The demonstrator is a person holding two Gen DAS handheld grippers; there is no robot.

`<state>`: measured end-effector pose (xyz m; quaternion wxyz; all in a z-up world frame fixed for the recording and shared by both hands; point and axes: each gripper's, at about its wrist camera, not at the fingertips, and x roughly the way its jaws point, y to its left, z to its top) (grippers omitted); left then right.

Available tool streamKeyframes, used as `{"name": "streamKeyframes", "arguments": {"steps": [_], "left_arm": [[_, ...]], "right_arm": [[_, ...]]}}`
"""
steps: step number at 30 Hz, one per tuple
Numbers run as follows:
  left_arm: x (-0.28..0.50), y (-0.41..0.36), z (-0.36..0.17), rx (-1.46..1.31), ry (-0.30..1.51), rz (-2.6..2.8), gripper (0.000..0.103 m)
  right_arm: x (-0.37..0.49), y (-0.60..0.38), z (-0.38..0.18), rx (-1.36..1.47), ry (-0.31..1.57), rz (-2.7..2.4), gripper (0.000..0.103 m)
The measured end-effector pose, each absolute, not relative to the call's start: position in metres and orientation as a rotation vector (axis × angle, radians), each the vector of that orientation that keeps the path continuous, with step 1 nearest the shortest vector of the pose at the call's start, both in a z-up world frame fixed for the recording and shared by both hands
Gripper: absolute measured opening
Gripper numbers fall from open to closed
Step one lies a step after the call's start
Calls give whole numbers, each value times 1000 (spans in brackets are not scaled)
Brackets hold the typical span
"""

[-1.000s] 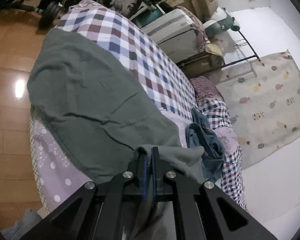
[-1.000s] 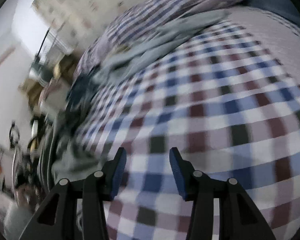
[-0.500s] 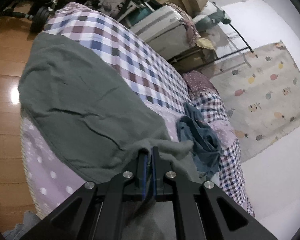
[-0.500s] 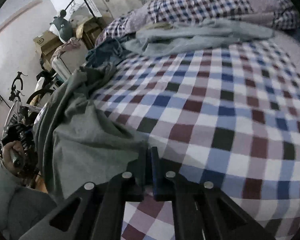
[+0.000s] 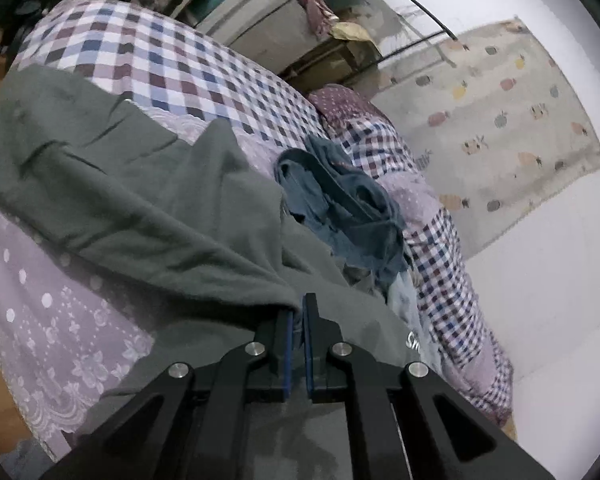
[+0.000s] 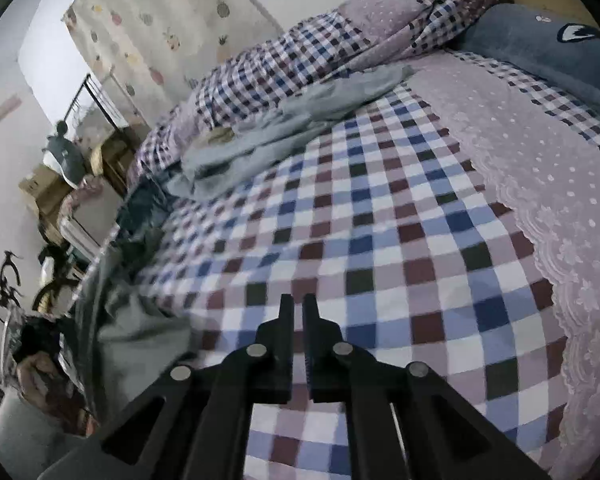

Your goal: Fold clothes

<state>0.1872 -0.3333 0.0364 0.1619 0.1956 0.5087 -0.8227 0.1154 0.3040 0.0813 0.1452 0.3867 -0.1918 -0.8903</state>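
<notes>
L claw (image 5: pixel 299 312) pinching edge of grey-green garment (image 5: pixel 132 196); R claw (image 6: pixel 298 312) over checked bed, nothing in it.

L wrist view: claw tips nearly together w/ a fold of the garment clamped between them; cloth runs from the tips out toward 10 o'clock, draped across the bed (image 5: pixel 188 68) & over the lilac lace-edged sheet (image 5: pixel 52 320). Crumpled blue garment (image 5: pixel 340 208) sits just past the tips at 1 o'clock, touching the grey-green one. R wrist view: claw narrow, gap slightly widening, only bare checked cover (image 6: pixel 380 240) behind the slot, no cloth caught. Grey-green garment (image 6: pixel 140 344) bunched at 9 o'clock beside the L finger. Pale grey garment (image 6: pixel 284 128) lies further up the bed at 12 o'clock, against the rolled checked quilt (image 6: pixel 300 60). Blue pillow (image 6: pixel 540 48) at 2 o'clock.
</notes>
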Motion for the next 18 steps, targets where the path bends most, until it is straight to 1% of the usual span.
{"name": "streamKeyframes", "arguments": {"steps": [1,2,3,4,11,15,18], "left_arm": [[187,-332,37,561,1441,-2352,3],[186,-332,38,564,1431,-2356,3],[186,-331,38,566,1422,-2360,3],[187,-334,37,564,1419,-2362,3],[197,-359,32,536,1448,-2367,3],[202,-372,30,515,1481,-2351,3],[205,-377,31,492,1470,-2336,3]], "right_arm": [[112,300,84,1110,-555,-2553,23],[106,291,87,1101,-554,-2532,33],[100,280,90,1089,-552,-2505,49],[91,266,93,1084,-537,-2478,53],[22,143,107,1099,-351,-2286,53],[-23,70,100,1126,-249,-2206,53],[-61,24,88,1160,-213,-2168,53]]}}
